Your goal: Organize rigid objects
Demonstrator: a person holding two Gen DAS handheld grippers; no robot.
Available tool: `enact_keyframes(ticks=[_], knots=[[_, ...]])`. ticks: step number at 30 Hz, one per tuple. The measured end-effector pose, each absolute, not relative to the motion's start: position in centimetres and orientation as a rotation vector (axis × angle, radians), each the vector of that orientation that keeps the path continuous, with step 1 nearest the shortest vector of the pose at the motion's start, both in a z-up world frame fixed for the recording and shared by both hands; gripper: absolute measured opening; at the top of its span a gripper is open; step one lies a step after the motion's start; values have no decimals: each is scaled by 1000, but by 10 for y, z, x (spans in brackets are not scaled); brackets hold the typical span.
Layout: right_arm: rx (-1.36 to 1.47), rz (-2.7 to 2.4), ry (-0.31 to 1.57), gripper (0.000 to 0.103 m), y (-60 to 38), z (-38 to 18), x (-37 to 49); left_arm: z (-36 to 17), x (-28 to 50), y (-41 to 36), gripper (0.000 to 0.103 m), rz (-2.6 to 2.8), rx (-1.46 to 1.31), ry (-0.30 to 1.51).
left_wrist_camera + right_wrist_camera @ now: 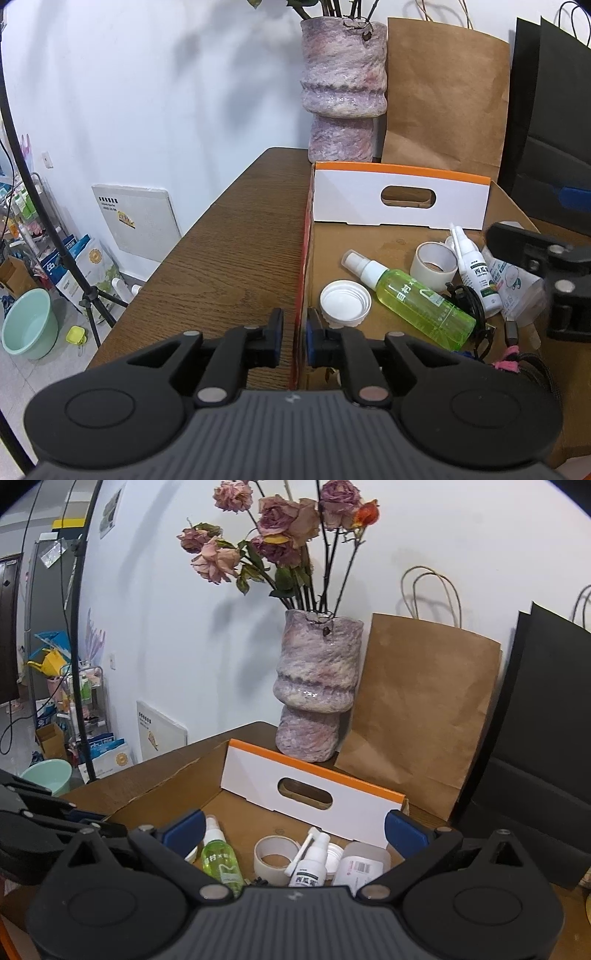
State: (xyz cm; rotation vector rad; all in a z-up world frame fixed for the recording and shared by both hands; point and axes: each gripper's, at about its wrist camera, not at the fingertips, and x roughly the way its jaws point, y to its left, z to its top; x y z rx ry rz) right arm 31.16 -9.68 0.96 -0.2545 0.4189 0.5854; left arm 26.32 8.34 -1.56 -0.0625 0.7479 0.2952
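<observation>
A cardboard box with a white, orange-edged end wall stands on the wooden table. Inside lie a green spray bottle, a white lid, a tape roll, a small white spray bottle and a clear bottle. My left gripper is shut on the box's left wall. My right gripper is open and empty above the box; it also shows in the left wrist view. Below it lie the green bottle, tape roll and white spray bottle.
A purple vase of dried roses, a brown paper bag and black bags stand behind the box against the wall. Black cables lie in the box. A tripod and a green basin are on the floor at left.
</observation>
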Motion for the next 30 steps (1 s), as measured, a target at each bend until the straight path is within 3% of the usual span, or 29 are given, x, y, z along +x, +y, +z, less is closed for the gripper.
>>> enact_keyframes(ticks=[1, 2, 5, 8, 30], knots=[[-246, 580, 419, 103, -99, 10, 311, -15, 263, 83, 25, 299, -62, 744], [-239, 573, 418, 103, -102, 11, 309, -14, 262, 83, 44, 304, -61, 738], [-211, 553, 419, 103, -113, 12, 302, -6, 252, 80, 83, 303, -48, 677], [-181, 532, 409, 103, -126, 15, 291, 5, 239, 76, 103, 280, -53, 619], [-15, 468, 281, 103, -233, 40, 100, 53, 36, 21, 103, 231, -81, 334]])
